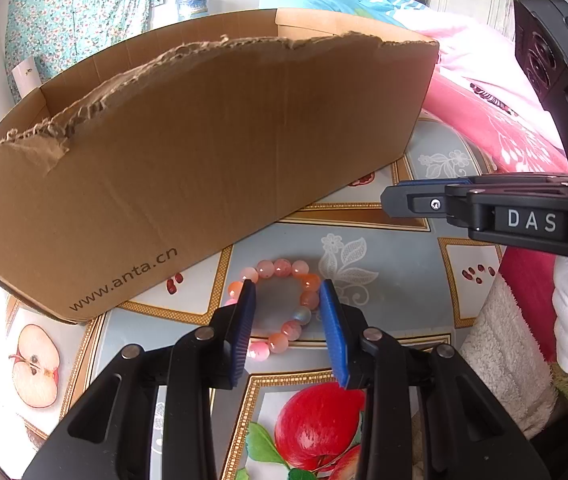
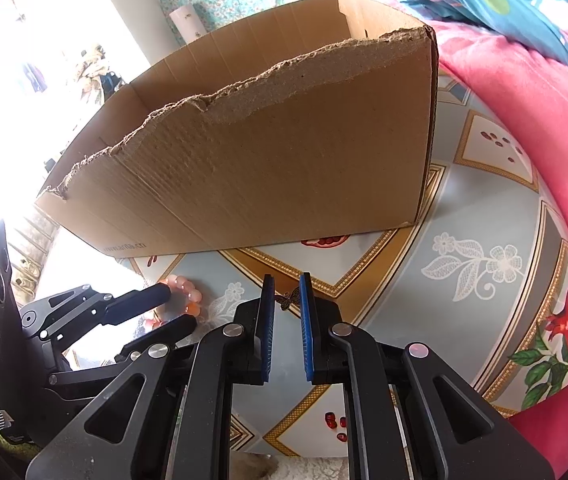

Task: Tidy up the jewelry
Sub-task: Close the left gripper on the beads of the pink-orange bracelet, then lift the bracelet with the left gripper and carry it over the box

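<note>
The beaded bracelet (image 1: 279,308), a loop of glossy round pink, peach and orange beads with one pale bluish bead, lies flat on the patterned tablecloth (image 1: 368,312) just in front of the torn cardboard box (image 1: 211,160). The left gripper (image 1: 287,292) straddles it with its ribbed blue pads partly spread, one over the left arc and one over the right, apparently not pressing. To grip well, it likely should close on one side of the loop only, since smooth beads can roll. The right gripper (image 2: 287,286) hovers nearby with its pads nearly together, holding nothing, above a small dark butterfly charm (image 2: 290,298) on the cloth. The box is matt corrugated board with a ragged top edge; the cloth looks slick.
</note>
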Demonstrator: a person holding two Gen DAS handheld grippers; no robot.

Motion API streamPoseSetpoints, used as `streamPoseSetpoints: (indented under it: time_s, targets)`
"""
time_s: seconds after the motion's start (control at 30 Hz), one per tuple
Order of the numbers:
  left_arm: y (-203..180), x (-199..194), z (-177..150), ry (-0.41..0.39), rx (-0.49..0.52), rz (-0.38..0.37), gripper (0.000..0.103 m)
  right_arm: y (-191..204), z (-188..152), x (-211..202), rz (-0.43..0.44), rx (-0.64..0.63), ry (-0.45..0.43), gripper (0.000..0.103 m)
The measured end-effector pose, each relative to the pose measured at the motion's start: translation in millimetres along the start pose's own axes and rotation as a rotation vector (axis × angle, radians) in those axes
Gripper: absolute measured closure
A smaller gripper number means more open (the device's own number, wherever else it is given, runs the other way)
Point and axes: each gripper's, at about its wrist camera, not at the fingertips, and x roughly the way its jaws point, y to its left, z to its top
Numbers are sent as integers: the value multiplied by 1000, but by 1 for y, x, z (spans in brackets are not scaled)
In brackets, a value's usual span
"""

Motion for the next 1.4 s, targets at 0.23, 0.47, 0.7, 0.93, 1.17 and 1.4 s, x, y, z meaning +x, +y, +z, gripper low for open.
streamPoseSetpoints:
  time_s: [0.23, 0.47, 0.7, 0.93, 1.17, 1.4]
  targets:
    - [0, -1, 0, 1, 8, 6, 71, 1, 0, 1, 3, -2, 1, 93]
    - [-6, 2, 4, 5, 20, 21, 79, 0, 1, 0, 5, -2, -2, 93]
    - [0, 2, 5, 2, 11, 9, 94, 1, 0, -2, 7, -6, -11, 93]
    - [1, -10, 6, -39, 20, 16, 94, 2, -1, -9, 13, -7, -28, 93]
    - [15, -39, 11, -108, -11, 19, 94, 6, -2, -23, 19, -22, -65, 93]
    - [24, -80, 17, -199, -24, -30, 94, 9, 1, -56, 35, -42, -136, 93]
